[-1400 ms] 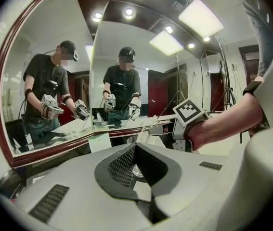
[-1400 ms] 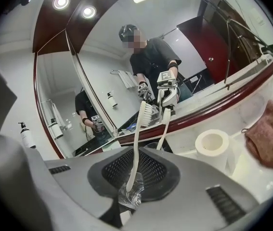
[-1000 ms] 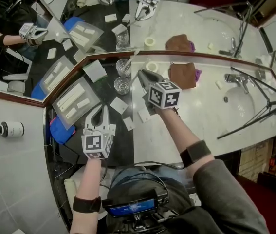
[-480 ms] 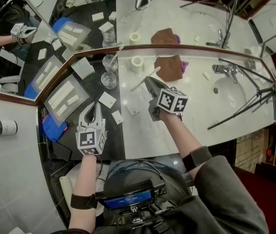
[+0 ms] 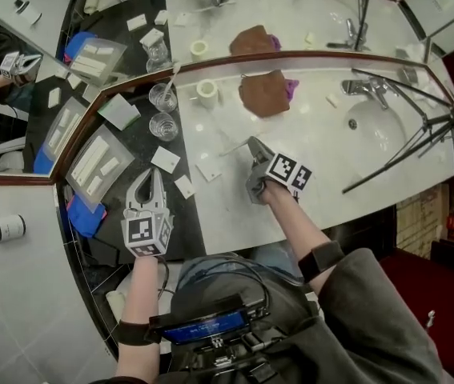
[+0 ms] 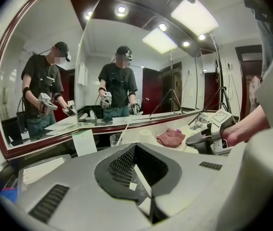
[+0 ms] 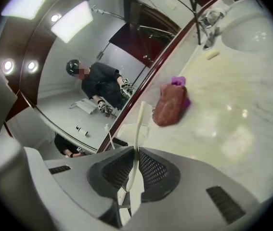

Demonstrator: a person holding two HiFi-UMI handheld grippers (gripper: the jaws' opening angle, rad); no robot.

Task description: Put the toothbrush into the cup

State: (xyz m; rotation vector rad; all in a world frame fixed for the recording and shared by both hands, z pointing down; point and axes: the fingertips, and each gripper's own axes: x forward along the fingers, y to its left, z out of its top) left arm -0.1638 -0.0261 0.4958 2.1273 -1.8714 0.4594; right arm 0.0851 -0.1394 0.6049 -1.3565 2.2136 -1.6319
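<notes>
My right gripper (image 5: 253, 141) hangs low over the white marble counter (image 5: 323, 174), shut on a thin white toothbrush (image 5: 233, 147). In the right gripper view the toothbrush (image 7: 137, 126) stands up from between the pads. Two glass cups stand on the dark counter at the left: one (image 5: 163, 125) empty, the other (image 5: 162, 96) with a white stick in it. My left gripper (image 5: 150, 176) sits over the dark counter, shut and empty (image 6: 136, 150). From the left gripper view I see the glass cup (image 6: 116, 139) ahead and the right gripper (image 6: 208, 141) off to the right.
A brown cloth (image 5: 264, 92) and a tape roll (image 5: 206, 89) lie by the mirror. The sink (image 5: 375, 134), faucet (image 5: 363, 90) and tripod legs (image 5: 403, 154) are at the right. White cards (image 5: 166, 159) and a clear packet (image 5: 98, 162) lie on the dark counter.
My right gripper has come away from the cups, down toward the near side of the marble, and rolled, still gripping the toothbrush. The left gripper has shifted only a little.
</notes>
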